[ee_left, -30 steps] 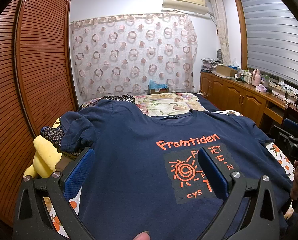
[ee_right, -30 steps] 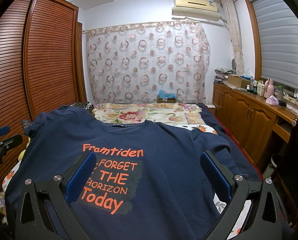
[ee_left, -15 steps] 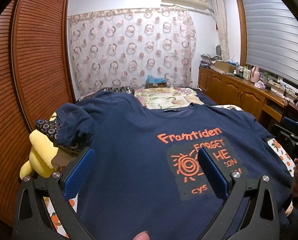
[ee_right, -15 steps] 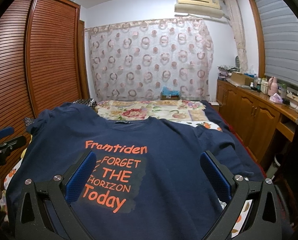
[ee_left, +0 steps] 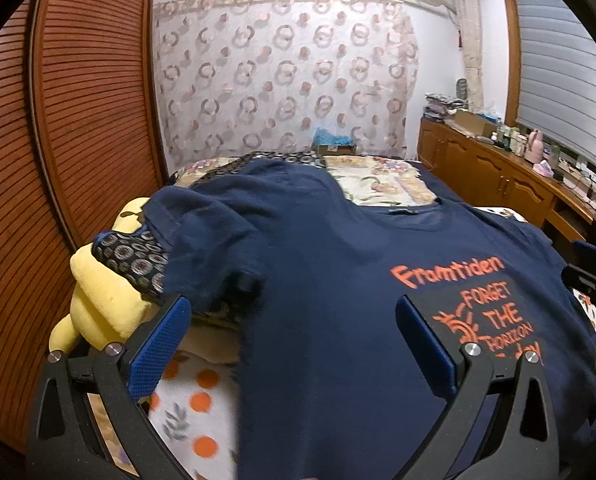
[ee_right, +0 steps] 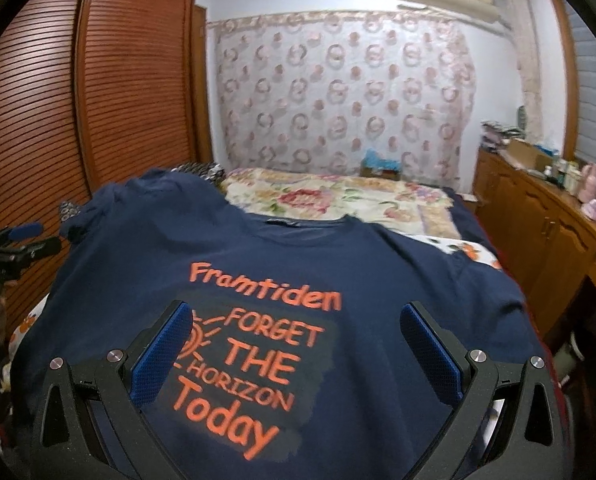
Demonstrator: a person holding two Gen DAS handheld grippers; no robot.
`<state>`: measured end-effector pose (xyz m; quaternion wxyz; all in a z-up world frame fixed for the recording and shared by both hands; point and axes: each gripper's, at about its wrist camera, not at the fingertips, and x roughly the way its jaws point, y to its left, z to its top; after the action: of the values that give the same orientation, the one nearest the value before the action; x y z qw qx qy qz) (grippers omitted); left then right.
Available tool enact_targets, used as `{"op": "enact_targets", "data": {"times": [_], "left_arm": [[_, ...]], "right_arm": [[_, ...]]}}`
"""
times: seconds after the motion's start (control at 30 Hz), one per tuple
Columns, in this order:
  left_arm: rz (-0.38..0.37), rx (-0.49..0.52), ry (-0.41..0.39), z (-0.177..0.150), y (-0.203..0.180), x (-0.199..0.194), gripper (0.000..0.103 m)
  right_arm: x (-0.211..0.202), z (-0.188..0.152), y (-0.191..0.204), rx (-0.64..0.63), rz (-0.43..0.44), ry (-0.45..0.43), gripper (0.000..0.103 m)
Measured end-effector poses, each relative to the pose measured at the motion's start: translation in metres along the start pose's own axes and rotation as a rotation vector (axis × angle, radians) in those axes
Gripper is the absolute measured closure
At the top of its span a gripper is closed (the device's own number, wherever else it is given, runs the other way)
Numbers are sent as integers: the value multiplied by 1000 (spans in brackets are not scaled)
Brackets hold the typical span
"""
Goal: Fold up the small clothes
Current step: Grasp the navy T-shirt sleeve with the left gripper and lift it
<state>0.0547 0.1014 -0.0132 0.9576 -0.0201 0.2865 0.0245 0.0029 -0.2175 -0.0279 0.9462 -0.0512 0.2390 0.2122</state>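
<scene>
A navy T-shirt [ee_left: 322,280] [ee_right: 378,280] with orange lettering lies face up, spread across the bed, neckline away from me. Its left sleeve [ee_left: 202,240] is bunched over a patterned cloth. My left gripper [ee_left: 290,320] is open above the shirt's left side, nothing between its blue pads. My right gripper [ee_right: 294,324] is open over the printed chest, also holding nothing. Each gripper shows at the edge of the other's view: the right gripper [ee_left: 594,276], the left gripper [ee_right: 14,240].
A yellow plush toy [ee_left: 102,300] and a dark patterned cloth [ee_left: 134,256] lie at the bed's left edge beside the slatted wooden wardrobe [ee_left: 78,120]. A floral quilt [ee_right: 338,200] covers the far bed. Wooden cabinets [ee_right: 546,232] with clutter run along the right.
Both grippers swung left across the shirt: the left one now faces the bunched left sleeve, the right one the printed chest. Both stayed open and the shirt stayed put.
</scene>
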Motion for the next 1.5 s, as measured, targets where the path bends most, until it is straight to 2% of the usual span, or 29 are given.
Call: {"op": "enact_targets", "data": {"times": [0.27,0.47,0.63,0.7,0.97,1.2,1.3,1.33,1.5], "left_arm": [[3,-42,40,28,41,22,3],[-7,-86,72,40,67,42,22],[-22,-130,125,45,84,66,47],[-34,-153,151,46,91,76,51],[-32,-220,219,54,117,112,52],[-75,-252,260,52,121,128,54],[-108,-231,246,53,117,125,91],[-119,-220,235,54,115,122,97],[-113,-141,156,70,100,98,99]], "right_arm": [[36,28,-22,-28,81,62,0],[70,47,-44,-51,135,107,0],[99,59,-50,-74,165,137,0],[108,63,-51,-84,175,146,0],[132,71,-48,-83,194,160,0],[138,68,-44,-84,200,166,0],[136,68,-43,-77,201,156,0],[136,67,-43,-74,202,153,0],[135,64,-43,-62,203,148,0]]}}
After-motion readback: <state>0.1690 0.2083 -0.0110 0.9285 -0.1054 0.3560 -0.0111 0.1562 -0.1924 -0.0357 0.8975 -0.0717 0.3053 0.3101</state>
